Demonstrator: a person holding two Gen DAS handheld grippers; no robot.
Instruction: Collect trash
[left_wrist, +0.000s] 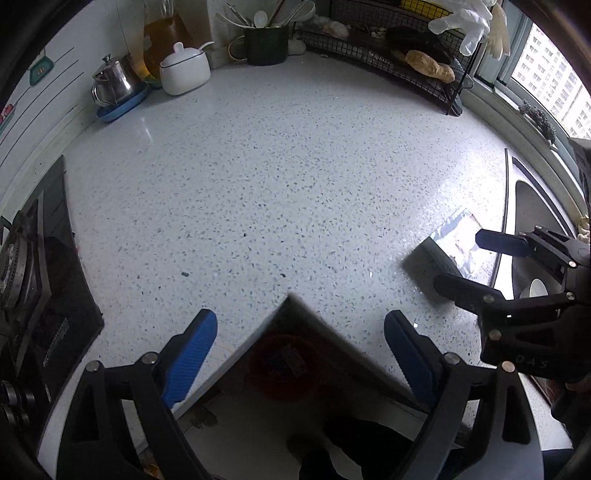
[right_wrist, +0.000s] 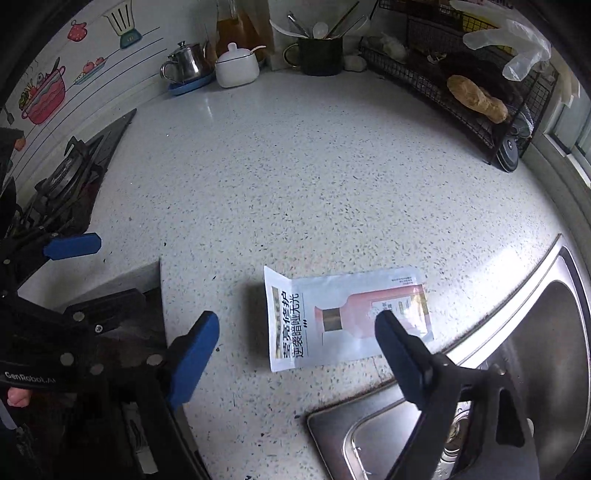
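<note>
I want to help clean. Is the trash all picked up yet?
Not yet. Nothing visibly collected so far. The right gripper is open over the flat white sachet with a pink bottle picture, lying on the speckled countertop. The left gripper is open and empty. Grabbing and binning remain.

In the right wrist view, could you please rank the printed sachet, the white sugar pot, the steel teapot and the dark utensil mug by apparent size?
1. Printed sachet, largest, though nearest the camera.
2. Dark utensil mug, white sugar pot and steel teapot: too alike to rank.
</note>
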